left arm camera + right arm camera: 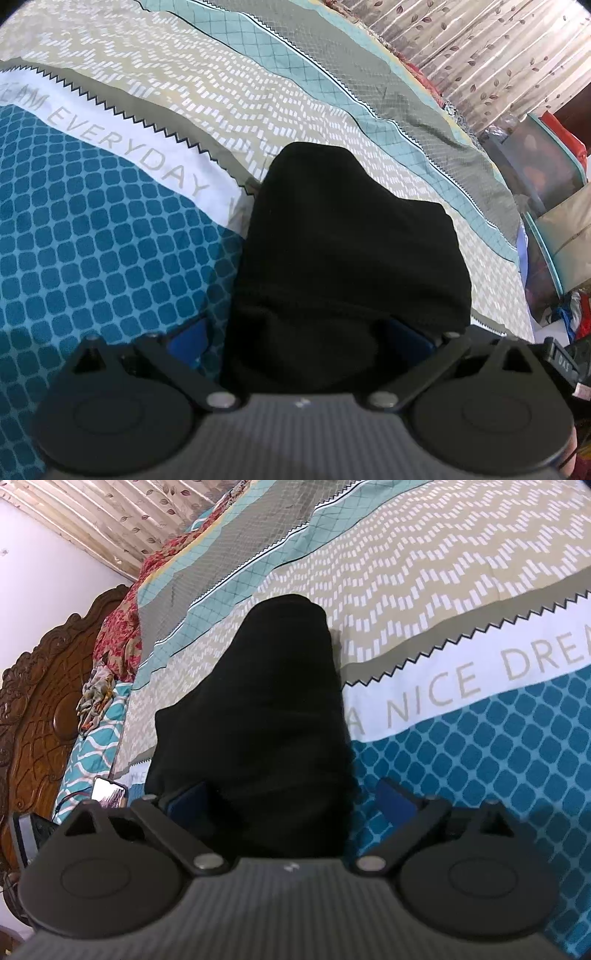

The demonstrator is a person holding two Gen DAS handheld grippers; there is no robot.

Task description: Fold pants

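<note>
A patterned bedspread [443, 590] covers the bed — carved wooden headboard [44, 686], leaf-print curtains [480, 48] behind.

Black pants on teal/beige patterned bedsheet

Pants [343, 236] plain black. Bedsheet [110, 229]: teal w/ rounded-square grid near, white band w/ grey lettering & black zigzag edge, beige w/ white dash chevrons far. Curtain [480, 48] cream, brown leaf print.
</note>
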